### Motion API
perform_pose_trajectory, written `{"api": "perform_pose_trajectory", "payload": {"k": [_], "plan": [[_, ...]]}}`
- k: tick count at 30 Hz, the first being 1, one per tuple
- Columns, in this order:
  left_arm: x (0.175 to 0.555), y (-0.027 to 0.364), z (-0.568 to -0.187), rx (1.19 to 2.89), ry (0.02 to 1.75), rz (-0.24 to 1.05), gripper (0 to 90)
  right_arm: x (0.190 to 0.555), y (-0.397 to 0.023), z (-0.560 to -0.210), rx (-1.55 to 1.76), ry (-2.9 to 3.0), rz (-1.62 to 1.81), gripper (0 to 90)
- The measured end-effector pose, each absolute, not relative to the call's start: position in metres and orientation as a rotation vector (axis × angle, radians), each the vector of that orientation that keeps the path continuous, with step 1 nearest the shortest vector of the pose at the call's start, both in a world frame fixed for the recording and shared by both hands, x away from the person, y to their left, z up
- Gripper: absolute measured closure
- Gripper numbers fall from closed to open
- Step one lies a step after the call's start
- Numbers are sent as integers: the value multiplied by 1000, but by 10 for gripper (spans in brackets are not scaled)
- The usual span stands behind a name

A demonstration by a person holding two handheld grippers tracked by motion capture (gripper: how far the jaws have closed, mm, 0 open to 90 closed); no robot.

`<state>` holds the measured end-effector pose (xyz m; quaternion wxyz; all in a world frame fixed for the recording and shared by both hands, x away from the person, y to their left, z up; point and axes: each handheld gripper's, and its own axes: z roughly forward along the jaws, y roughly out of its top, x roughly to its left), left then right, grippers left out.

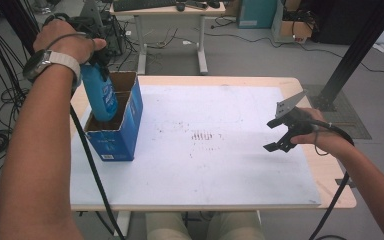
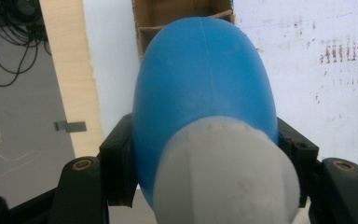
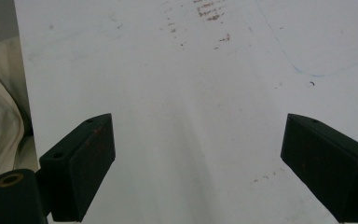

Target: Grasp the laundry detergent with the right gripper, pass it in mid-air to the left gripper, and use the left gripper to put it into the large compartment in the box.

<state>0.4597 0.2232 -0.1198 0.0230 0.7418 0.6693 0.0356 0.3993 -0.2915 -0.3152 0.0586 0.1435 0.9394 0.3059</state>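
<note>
A blue plastic bottle (image 1: 100,95) with a white cap (image 2: 223,177) hangs upright, its lower end inside the open top of a blue cardboard box (image 1: 117,135) at the table's left. My left gripper (image 1: 96,56) is shut on the bottle near its cap end; the left gripper view has the black pads (image 2: 119,163) pressed on both sides of the blue body (image 2: 205,88). The box's brown inner dividers (image 2: 177,18) lie past the bottle. Over the table's right side, my right gripper (image 1: 276,135) hovers open, its black fingers (image 3: 81,163) wide apart with nothing between them.
A white board (image 1: 205,150) with brownish smudges at its middle covers the wooden table (image 1: 340,185). Cables lie on the floor at the left. A desk (image 1: 170,10) and boxes stand beyond the table's far edge.
</note>
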Motion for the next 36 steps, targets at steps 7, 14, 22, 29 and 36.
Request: {"api": "perform_pose_trajectory", "payload": {"k": [7,14,22,29,36], "plan": [[463,226,-144,2307,2075,110,376,400,-294,-315,436,2835,932,99],[465,228,-163,2316,2075,108,376,400,-294,-316,437,2839,925,98],[468,230,-184,2311,2071,96,375,400,-293,-318,450,2846,914,98],[469,231,-204,2300,2079,94,376,399,-294,-319,465,2850,908,98],[468,232,-218,2288,2084,102,376,399,-294,-320,478,2854,904,98]]}}
